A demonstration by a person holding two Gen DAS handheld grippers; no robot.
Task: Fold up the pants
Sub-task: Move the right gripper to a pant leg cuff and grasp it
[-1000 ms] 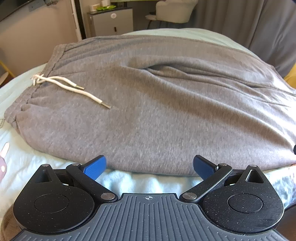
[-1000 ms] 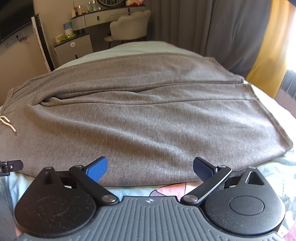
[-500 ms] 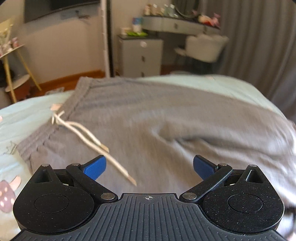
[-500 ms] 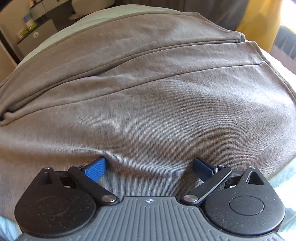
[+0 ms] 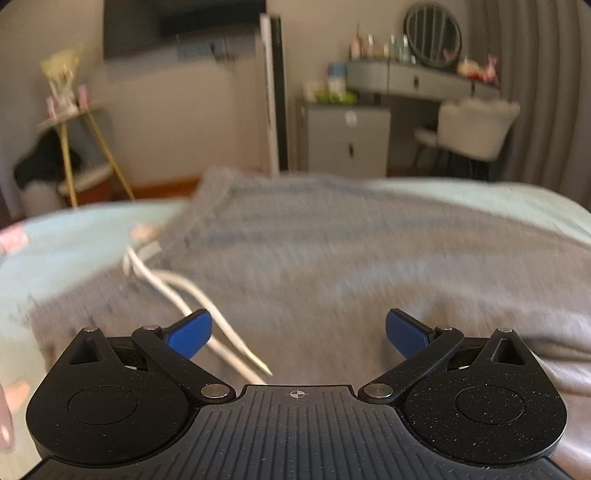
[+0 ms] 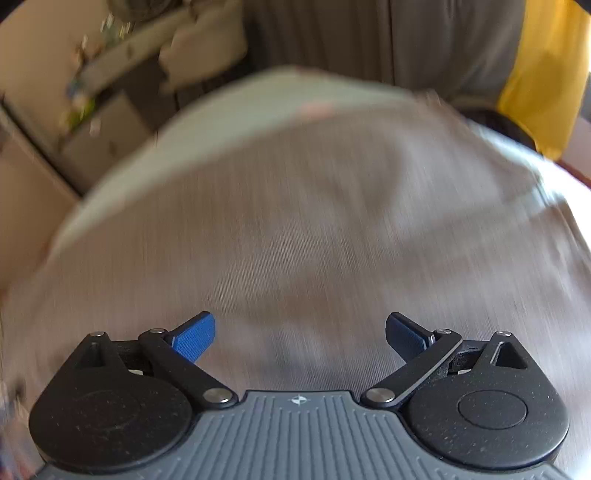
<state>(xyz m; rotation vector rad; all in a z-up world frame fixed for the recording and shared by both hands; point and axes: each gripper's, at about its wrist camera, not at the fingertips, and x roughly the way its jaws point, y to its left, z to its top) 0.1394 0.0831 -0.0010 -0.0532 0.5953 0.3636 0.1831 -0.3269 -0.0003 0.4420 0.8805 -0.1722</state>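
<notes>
The grey pants [image 5: 332,266] lie spread over the bed, filling the middle and lower part of my left view and nearly all of my right view [image 6: 314,240], though both are smeared by blur. In the left view the waistband runs from the centre top of the cloth down toward the left, and the white drawstring [image 5: 192,295] trails from it toward the bottom centre, its tips lying just beside my left blue pad.

My left gripper [image 5: 298,334] hangs over the cloth with its fingers spread wide and nothing between them. My right gripper [image 6: 300,336] is the same: fingers wide apart, only grey fabric showing in the gap. Whether the pads touch the cloth I cannot tell.

The pale green bedsheet [image 5: 74,236] shows at the left and upper right of the left view. Beyond it, upper right, stand a grey vanity desk [image 5: 417,79] with a round mirror [image 5: 434,35] and a pale chair [image 5: 476,125]; a grey drawer cabinet [image 5: 347,138] sits centre top. In the right view a yellow curtain [image 6: 543,74] fills the upper right corner.
</notes>
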